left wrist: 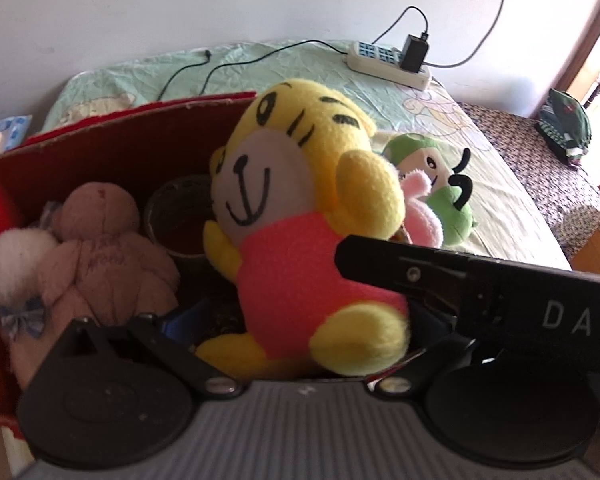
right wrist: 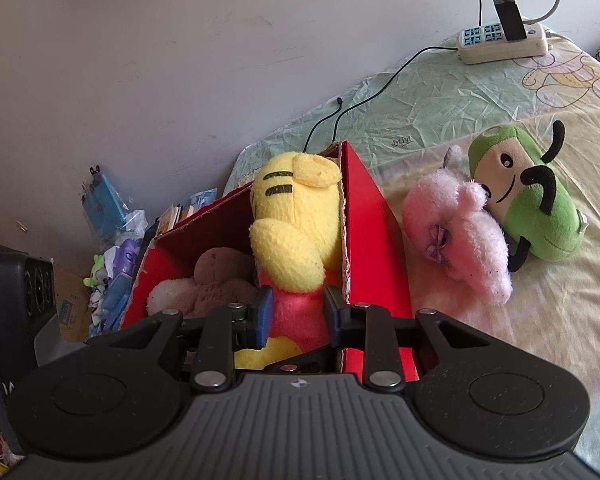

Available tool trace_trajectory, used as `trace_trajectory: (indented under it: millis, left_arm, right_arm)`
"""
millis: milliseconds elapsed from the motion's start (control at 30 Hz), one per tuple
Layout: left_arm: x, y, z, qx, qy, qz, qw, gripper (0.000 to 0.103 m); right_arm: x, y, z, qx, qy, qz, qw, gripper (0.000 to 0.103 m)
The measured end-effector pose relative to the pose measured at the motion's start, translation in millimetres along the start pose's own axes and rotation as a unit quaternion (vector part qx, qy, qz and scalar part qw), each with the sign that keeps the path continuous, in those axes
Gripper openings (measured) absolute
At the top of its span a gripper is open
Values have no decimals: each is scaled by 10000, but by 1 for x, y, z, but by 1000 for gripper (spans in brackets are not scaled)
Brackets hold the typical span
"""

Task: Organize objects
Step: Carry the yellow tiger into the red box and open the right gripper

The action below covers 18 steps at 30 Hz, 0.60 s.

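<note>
Right gripper pinches the tiger over the box; left's state I can't tell. Next I'd lower and release.

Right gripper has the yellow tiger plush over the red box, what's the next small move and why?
Probably lower it a little, then open. The right gripper is shut on the yellow tiger plush's pink body above the red cardboard box, beside the brown plush already inside.
</note>
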State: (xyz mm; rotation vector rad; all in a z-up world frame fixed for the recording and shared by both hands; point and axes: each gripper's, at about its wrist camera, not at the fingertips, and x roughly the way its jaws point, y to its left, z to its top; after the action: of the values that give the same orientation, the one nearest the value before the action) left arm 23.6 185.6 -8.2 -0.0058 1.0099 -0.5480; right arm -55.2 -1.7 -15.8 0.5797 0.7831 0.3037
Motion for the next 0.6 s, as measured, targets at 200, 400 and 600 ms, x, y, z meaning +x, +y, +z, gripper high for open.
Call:
trace_trajectory:
  millis: [200,400,600]
  left_arm:
    - [-7,-8,-3,-13,-61,317,9995,102]
    - [-22,-17,-4,16,-165,628,9979,102]
    - [-49,-41,-6,230,-456,879,9948,102]
  right_arm:
    - [-4,-1,-1,-84,56,159,9998,29]
    - [-13,-6,0,17,146,417,9990,36]
    - [-32,-6,3,-118,87,698,9975,37]
